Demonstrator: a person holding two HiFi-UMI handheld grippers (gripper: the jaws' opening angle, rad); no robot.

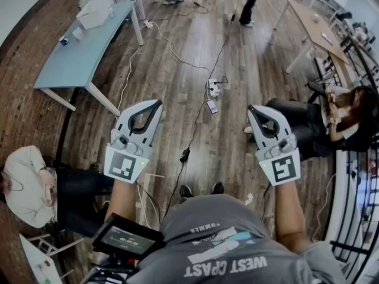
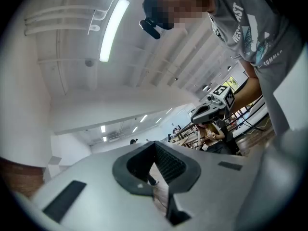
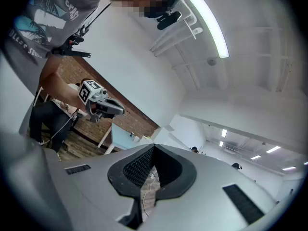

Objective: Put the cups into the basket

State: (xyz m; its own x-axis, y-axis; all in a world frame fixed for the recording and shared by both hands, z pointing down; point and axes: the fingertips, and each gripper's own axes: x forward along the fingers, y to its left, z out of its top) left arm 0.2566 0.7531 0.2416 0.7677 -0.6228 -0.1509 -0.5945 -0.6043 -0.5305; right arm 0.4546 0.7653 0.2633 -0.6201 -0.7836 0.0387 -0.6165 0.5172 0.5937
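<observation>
Left hand-held gripper (image 1: 157, 103), right hand-held gripper (image 1: 251, 108): each pressed together, empty | cups, basket: unseen | risk: you may snag the floor cable (image 1: 197, 122) underfoot.

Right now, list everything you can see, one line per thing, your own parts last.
blue table: one, light blue, upper left
white boxes: a few, white, on the blue table's far end
wooden table: one, pale wood, upper right
black cable: one, black, along the plank floor in the middle
white cable: one, white, from the blue table towards the power strip
power strip: one, white, on the floor, centre
seated people: two, one at each side edge
standing people: two, dark trousers, top edge
monitor: one, black, bottom left
left gripper: one, grey, jaws shut, empty
right gripper: one, grey, jaws shut, empty
</observation>
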